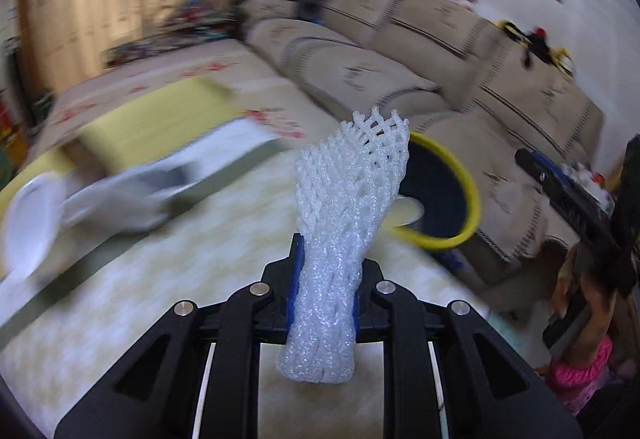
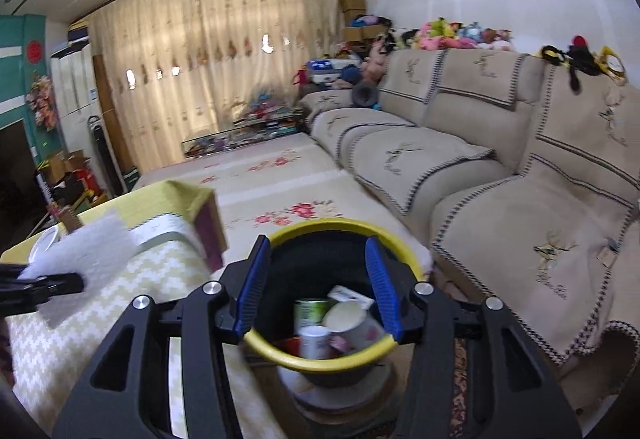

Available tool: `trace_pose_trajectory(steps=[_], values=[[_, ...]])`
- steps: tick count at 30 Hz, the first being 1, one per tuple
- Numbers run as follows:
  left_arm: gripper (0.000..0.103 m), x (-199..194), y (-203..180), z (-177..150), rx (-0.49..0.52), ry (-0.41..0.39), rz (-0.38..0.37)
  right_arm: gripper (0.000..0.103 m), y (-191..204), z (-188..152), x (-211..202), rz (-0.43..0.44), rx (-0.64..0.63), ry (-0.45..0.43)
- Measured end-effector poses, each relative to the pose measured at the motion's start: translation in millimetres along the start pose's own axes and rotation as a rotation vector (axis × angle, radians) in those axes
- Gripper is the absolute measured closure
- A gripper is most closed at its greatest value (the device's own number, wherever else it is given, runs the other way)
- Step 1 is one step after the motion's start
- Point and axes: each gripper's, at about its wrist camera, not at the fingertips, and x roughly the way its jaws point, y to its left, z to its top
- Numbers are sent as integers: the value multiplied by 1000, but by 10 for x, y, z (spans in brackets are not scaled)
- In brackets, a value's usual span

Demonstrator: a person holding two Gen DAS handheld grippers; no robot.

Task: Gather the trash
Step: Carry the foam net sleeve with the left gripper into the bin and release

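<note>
Foam net [image 1: 348,235], a white fruit sleeve, is standing nearly upright in my left gripper [image 1: 326,293], whose blue pads are pinching it low down so the loose upper end is flaring free above the jaws. I am holding it by the lower part, I judge, so the long end can lead the way into the bin [image 1: 460,195], which is sitting near and to the right, beyond the edge of the bench [image 1: 180,279] with its zigzag cloth. The background in the left view is smeared, so I cannot read the white items lying at the far left of the bench.

My right gripper [image 2: 318,287] is hanging directly over the bin [image 2: 320,361], jaws spread wide and holding nothing; the yellow rim is framed between the two blue pads. Inside I am seeing a green can [image 2: 310,313], a white cup [image 2: 344,315] and other scraps, so the bin is already taking trash. From this side the net [image 2: 80,251] is showing at the left edge, above the bench [image 2: 120,303] and well short of the rim.

A yellow box [image 2: 188,205] is resting on the bench behind it. To my eye, the net is mid-carry and the drop is not yet made; its light, springy foam may cling to the pads on release.
</note>
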Motion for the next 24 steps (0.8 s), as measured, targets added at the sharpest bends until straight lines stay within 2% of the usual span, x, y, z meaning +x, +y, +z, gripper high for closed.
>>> trace_pose_trajectory(steps=[3, 6, 9, 11, 12, 13, 15, 16, 20, 24], values=[[85, 396, -338, 245, 33, 44, -53, 55, -234, -16, -18, -32, 24, 6], [84, 879, -672, 551, 56, 89, -78, 55, -415, -34, -12, -53, 45, 17], [80, 1202, -925, 749, 67, 111, -89, 55, -520, -33, 4, -65, 60, 20], [72, 1419, -1050, 865, 72, 120, -77, 55, -587, -31, 9, -70, 66, 22], [60, 1542, -1086, 916, 74, 132, -72, 55, -611, -35, 5, -75, 69, 21], [43, 1656, -1144, 955, 73, 146, -63, 54, -637, -40, 3, -81, 71, 21], [28, 1796, -1241, 989, 73, 152, -41, 52, -689, -39, -8, -90, 76, 19], [26, 1872, -1280, 1001, 70, 161, -37, 52, -719, -42, -14, -95, 81, 17], [20, 1848, -1219, 961, 27, 172, -73, 52, -761, -56, 5, -98, 92, 23], [18, 1480, -1046, 840, 14, 122, -77, 52, -706, -90, 40, -80, 90, 35]])
